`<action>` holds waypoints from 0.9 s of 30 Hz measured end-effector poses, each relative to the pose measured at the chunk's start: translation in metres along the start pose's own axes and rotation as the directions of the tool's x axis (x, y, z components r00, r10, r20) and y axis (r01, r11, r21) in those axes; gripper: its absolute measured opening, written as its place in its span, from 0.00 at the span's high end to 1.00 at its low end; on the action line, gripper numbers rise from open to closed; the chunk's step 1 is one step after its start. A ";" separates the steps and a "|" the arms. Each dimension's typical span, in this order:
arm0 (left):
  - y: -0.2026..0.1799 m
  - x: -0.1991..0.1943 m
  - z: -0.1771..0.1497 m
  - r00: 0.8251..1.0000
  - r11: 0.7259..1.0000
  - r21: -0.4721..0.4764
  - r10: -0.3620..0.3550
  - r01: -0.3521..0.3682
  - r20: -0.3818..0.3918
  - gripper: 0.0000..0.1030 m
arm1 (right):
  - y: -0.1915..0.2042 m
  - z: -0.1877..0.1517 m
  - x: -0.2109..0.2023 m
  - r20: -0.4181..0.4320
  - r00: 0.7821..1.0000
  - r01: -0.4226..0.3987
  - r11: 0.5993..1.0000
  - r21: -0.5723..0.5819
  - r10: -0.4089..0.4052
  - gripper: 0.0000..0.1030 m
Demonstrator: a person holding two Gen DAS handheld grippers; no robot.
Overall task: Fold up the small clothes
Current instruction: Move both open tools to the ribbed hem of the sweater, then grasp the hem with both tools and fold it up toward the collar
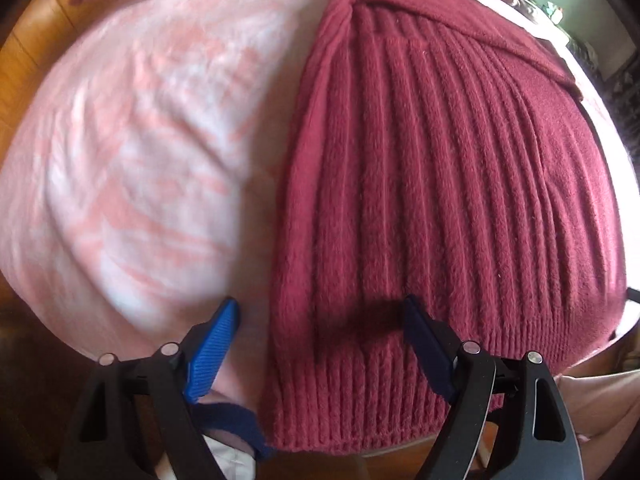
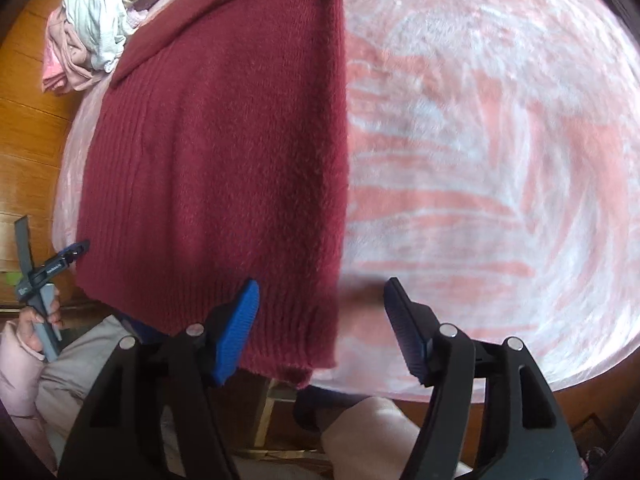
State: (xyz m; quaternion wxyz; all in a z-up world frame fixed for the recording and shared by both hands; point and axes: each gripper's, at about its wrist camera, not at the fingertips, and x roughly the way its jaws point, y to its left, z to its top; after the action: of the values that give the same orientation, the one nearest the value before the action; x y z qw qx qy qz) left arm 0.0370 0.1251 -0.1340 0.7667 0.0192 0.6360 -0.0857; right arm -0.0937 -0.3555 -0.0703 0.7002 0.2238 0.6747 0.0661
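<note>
Only the right view shows a clothes pile [image 2: 92, 28]. Sweater [image 1: 440, 200] lies lengthwise, hem nearest. Left gripper [image 1: 320, 320] and right gripper [image 2: 322, 300]: jaws wide, empty.

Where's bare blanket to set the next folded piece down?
Bare pink blanket lies open beside the maroon sweater on its straight folded edge; a second bare patch flanks its other long edge. Crowded: the far corner, where the pile of light clothes sits by the sweater's top.

Open right tool [image 2: 320, 300] straddles maroon sweater's [image 2: 216, 152] edge, seemingly untouching.
</note>
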 end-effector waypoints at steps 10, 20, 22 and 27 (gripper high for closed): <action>-0.019 -0.001 -0.005 0.996 0.994 0.068 -0.084 0.084 -0.013 0.52 | 0.025 -0.012 0.017 -0.038 0.998 0.046 0.994 -0.097 -0.050 0.55; -0.018 -0.035 0.008 0.964 0.969 0.023 -0.245 0.244 0.102 0.87 | 0.022 0.004 -0.018 0.006 0.976 -0.218 0.975 -0.049 0.219 0.90; -0.017 -0.049 0.020 0.949 0.960 0.021 -0.281 0.281 0.142 0.87 | 0.026 0.014 -0.036 0.049 0.961 -0.270 0.961 -0.053 0.272 0.90; -0.008 -0.075 0.060 0.923 0.949 -0.008 -0.305 0.315 0.234 0.87 | 0.032 0.057 -0.076 0.154 0.943 -0.288 0.955 -0.067 0.295 0.91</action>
State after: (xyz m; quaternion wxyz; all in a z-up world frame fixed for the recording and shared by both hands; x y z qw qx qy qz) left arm 0.0813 0.1166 -0.0486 0.8121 -0.1091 0.5397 -0.1929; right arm -0.0375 -0.3702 0.0115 0.7398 0.3106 0.5735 0.1652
